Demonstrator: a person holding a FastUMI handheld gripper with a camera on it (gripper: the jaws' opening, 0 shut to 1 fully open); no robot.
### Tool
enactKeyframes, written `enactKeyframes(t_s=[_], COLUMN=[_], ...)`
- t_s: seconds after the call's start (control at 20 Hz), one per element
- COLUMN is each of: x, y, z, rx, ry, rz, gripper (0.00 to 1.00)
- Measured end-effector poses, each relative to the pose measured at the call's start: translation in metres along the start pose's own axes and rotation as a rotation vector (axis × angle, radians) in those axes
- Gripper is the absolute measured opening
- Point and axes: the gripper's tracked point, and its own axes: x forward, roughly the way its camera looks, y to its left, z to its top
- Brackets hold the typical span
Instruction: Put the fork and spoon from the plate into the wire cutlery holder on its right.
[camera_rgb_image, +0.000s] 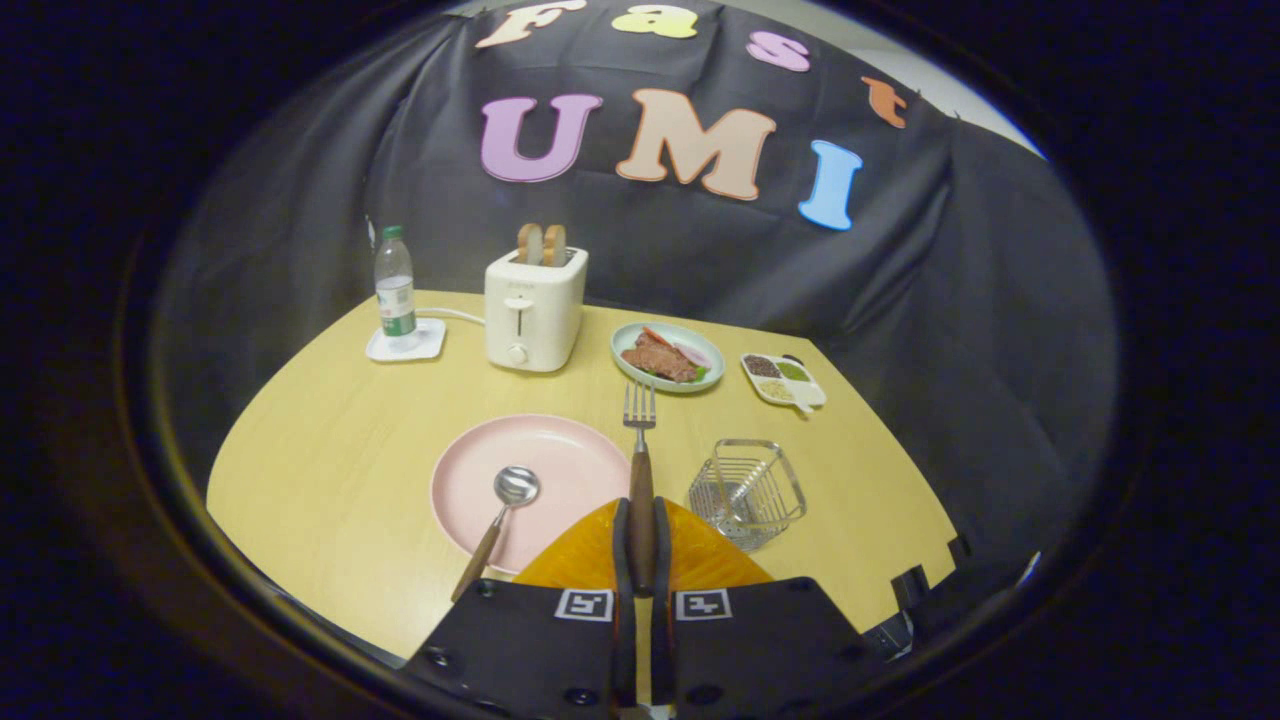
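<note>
You have the fork clamped by its wooden handle between the two fingers of the gripper, which sit narrow and press on it from both sides; the tines point straight ahead, beyond the fingertips, and the fork looks lifted clear of the pink plate, though how high is hard to judge from this angle. So the step in hand is carrying the first piece across to the wire holder, which stands on the counter just to the right of the plate and a little to the right of your fingers. The spoon is yet to be moved: its bowl rests on the plate and its wooden handle runs off the near rim toward you, to the left of the fingers. For the next move, you will likely need to swing right until the fork is over the holder's open top, then tip the gripper so the fork goes in upright instead of lying across the rim; the holder looks light, so a knock from the handle could shove or topple it. Farther back, well apart from your path, stand a toaster, a water bottle, a dish of food and a small divided tray.
</note>
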Motion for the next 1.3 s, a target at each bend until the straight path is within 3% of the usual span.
enactKeyframes(t_s=[0.35, 0.5, 0.75, 1.3], x=[-0.011, -0.008, 0.0, 0.043], y=[-0.042, -0.052, -0.055, -0.058], z=[0.013, 0.003, -0.024, -0.043], rx=[0.161, 0.251, 0.431, 0.458], ry=[0.157, 0.249, 0.391, 0.606], rz=[-0.212, -0.261, -0.281, -0.215], gripper=[0.09, 0.09, 0.09, 0.12])
